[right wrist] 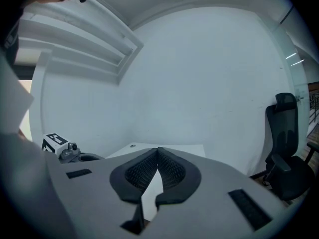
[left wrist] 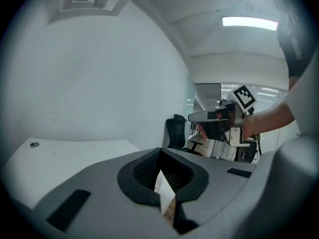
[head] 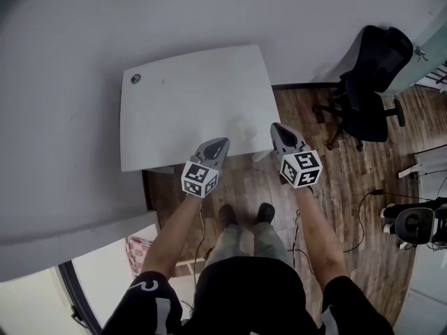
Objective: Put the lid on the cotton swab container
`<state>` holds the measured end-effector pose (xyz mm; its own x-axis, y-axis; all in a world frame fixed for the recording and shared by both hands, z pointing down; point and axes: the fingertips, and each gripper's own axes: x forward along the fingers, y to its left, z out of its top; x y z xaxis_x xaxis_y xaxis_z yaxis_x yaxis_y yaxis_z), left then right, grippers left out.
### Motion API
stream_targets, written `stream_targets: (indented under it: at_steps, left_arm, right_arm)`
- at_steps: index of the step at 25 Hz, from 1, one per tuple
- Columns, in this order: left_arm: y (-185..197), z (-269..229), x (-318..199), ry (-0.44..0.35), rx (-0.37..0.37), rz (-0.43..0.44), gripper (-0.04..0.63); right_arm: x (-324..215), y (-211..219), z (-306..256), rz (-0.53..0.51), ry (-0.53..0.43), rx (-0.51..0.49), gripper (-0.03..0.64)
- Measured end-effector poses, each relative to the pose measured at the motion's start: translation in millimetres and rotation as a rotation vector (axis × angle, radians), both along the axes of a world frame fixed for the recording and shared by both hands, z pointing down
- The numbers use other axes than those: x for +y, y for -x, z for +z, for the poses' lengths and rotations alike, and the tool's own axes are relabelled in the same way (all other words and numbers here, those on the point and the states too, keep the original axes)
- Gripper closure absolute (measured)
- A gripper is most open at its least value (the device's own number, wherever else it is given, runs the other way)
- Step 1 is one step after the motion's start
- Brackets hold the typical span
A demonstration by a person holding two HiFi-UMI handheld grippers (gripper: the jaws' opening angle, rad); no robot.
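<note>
Neither the cotton swab container nor its lid shows clearly in any view; only a faint pale smudge (head: 242, 127) lies near the front of the white table (head: 188, 96), and I cannot tell what it is. My left gripper (head: 222, 142) hovers at the table's near edge, jaws shut and empty (left wrist: 159, 151). To its right, my right gripper (head: 275, 126) is also shut with nothing in it (right wrist: 158, 149). Each gripper shows in the other's view: the right gripper (left wrist: 192, 117) and the left gripper (right wrist: 65, 148).
A round cable hole (head: 135, 78) sits in the table's far left corner. A black office chair (head: 370, 75) stands on the wooden floor (head: 349, 187) to the right, with cables and equipment beyond. The person's feet (head: 244, 215) are below the table's edge. A white wall backs the table.
</note>
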<state>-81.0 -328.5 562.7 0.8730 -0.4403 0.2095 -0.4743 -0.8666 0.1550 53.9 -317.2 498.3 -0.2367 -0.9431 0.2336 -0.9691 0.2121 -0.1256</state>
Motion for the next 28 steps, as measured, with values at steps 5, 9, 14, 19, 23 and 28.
stream_targets:
  at_steps: [5, 9, 14, 19, 23, 28]
  left_arm:
    - [-14.1, 24.0, -8.7, 0.015, 0.001, -0.018, 0.572]
    - [-21.8, 45.6, -14.3, 0.033, 0.000, -0.043, 0.572]
    - [-28.9, 70.4, -18.1, 0.041, -0.005, -0.055, 0.572]
    - [-33.9, 91.2, -17.2, 0.054, -0.001, -0.054, 0.570]
    - [-37.4, 107.9, -14.5, 0.068, -0.019, -0.031, 0.492]
    - [-49.6, 132.5, -11.5, 0.072, -0.073, 0.010, 0.406]
  right_arm:
    - [-15.3, -14.0, 19.0, -0.025, 0.015, 0.001, 0.604]
    - [-25.9, -23.1, 38.5, -0.063, 0.034, 0.014, 0.603]
    - [-36.5, -27.8, 58.8, -0.104, 0.043, 0.020, 0.603]
    - [-41.8, -25.2, 77.9, -0.146, 0.053, 0.022, 0.603]
    - [-47.2, -23.3, 91.3, -0.161, 0.064, 0.008, 0.603]
    - [-56.3, -24.6, 100.9, -0.184, 0.070, 0.007, 0.603]
